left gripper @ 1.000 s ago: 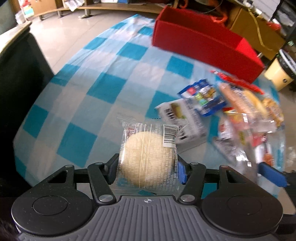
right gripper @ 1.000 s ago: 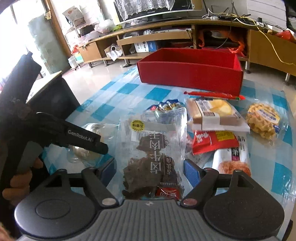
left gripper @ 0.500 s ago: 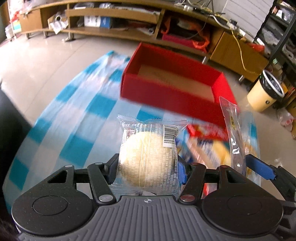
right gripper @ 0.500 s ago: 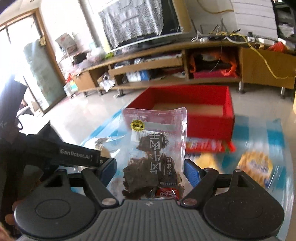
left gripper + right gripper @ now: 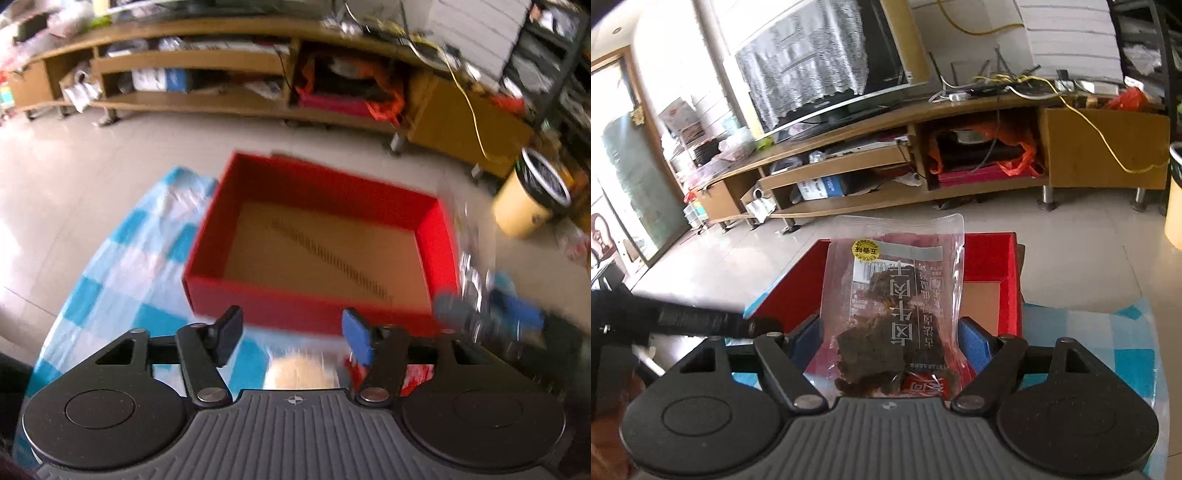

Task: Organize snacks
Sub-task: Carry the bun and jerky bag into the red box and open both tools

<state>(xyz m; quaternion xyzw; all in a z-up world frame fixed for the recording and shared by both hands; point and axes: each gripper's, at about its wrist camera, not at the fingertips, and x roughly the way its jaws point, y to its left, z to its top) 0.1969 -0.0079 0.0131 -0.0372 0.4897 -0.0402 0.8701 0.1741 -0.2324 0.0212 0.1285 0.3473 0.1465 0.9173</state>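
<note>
An empty red box (image 5: 321,254) with a brown cardboard floor stands on the blue-checked cloth (image 5: 122,273). My left gripper (image 5: 291,334) hovers just before the box's near wall with its jaws open. The pale round bun in clear wrap (image 5: 301,373) shows blurred below the jaws, out of their grip. My right gripper (image 5: 888,341) is shut on a clear bag of dark dried meat (image 5: 892,306) and holds it upright above the red box (image 5: 990,262). It also shows blurred at the right of the left wrist view (image 5: 487,314).
A long wooden TV cabinet (image 5: 923,155) runs behind the table across a tiled floor. A yellow bin (image 5: 528,203) stands at the right. A red snack packet (image 5: 417,376) lies on the cloth under my left gripper. The left gripper's arm (image 5: 687,321) crosses the right wrist view.
My left gripper has opened and let go of the bun, which dropped below the jaws. Both grippers moved forward to the red box. The right gripper still holds the meat bag.
</note>
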